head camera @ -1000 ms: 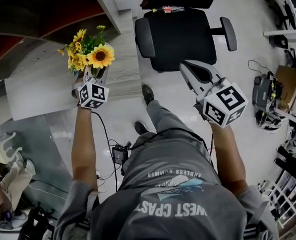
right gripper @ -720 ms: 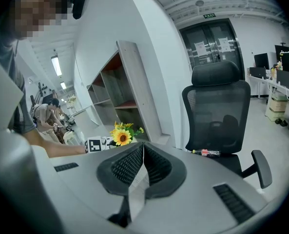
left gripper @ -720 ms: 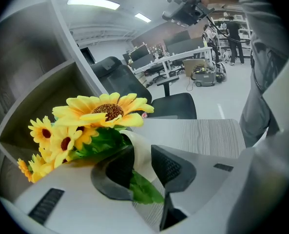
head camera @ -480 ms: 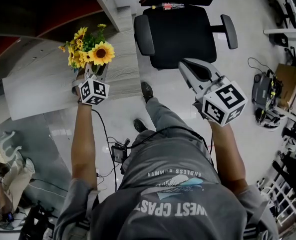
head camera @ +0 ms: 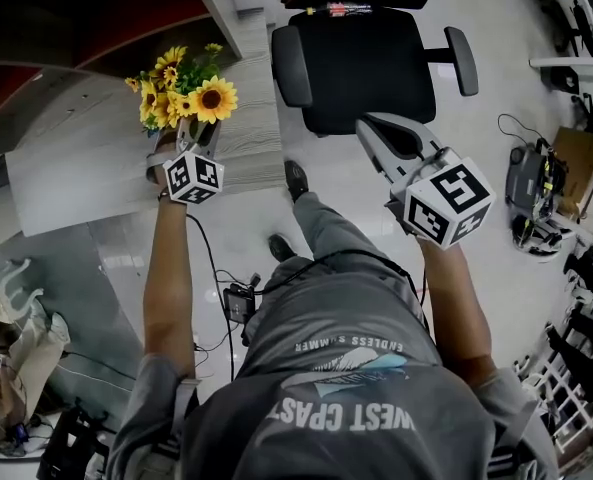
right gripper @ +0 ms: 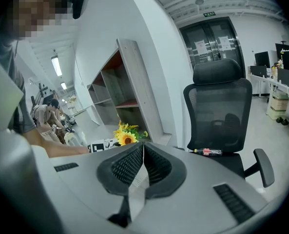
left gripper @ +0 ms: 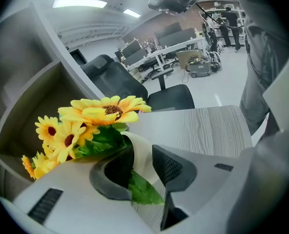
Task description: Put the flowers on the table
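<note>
A bunch of yellow sunflowers (head camera: 191,98) in a white wrapper hangs over the grey wood-grain table (head camera: 86,178). My left gripper (head camera: 194,138) holds it by the wrapped stem, blooms pointing away from me. In the left gripper view the wrapper and a green leaf (left gripper: 142,189) fill the gap at the left gripper (left gripper: 142,162). The jaws are opening, and the wrapper touches both pads. My right gripper (head camera: 368,126) hovers over the floor by the chair, shut and empty. The right gripper view shows the right gripper (right gripper: 143,152) with pads together and the flowers (right gripper: 125,136) beyond.
A black office chair (head camera: 361,63) stands right of the table, with a bottle (head camera: 336,15) on its seat. A shelf unit (right gripper: 120,87) rises behind the table. Cables and a small box (head camera: 238,308) lie on the floor near my feet. Equipment (head camera: 531,198) sits at the far right.
My left gripper and the flowers have moved together a little forward and to the right over the table. The right gripper has barely moved.
</note>
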A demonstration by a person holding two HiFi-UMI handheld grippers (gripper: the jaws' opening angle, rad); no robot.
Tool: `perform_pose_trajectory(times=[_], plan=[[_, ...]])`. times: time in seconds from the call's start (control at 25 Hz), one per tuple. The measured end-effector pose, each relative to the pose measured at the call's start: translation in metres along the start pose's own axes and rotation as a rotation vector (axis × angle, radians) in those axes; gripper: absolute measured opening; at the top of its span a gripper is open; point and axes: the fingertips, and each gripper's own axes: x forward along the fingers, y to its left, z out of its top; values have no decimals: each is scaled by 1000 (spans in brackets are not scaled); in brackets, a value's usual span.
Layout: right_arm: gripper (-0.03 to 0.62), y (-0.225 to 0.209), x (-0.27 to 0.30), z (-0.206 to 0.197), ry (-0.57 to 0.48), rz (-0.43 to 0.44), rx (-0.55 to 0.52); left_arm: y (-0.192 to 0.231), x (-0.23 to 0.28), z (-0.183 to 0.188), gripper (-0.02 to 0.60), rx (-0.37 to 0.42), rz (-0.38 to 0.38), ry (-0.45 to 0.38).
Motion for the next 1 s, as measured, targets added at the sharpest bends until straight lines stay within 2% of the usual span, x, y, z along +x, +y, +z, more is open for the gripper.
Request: perform_pose_trajectory(times=[0.6,0.76,1.0], plan=[[28,12,0,3,-18,15,-10,6,-18,9,133,6,18,-31],[28,20,-1,7,-28,24,-20,13,-37,12,133,-3,49,-48],[28,46,-7,15,-58,52,-48,31,-86,22,129,-26,134,-90]])
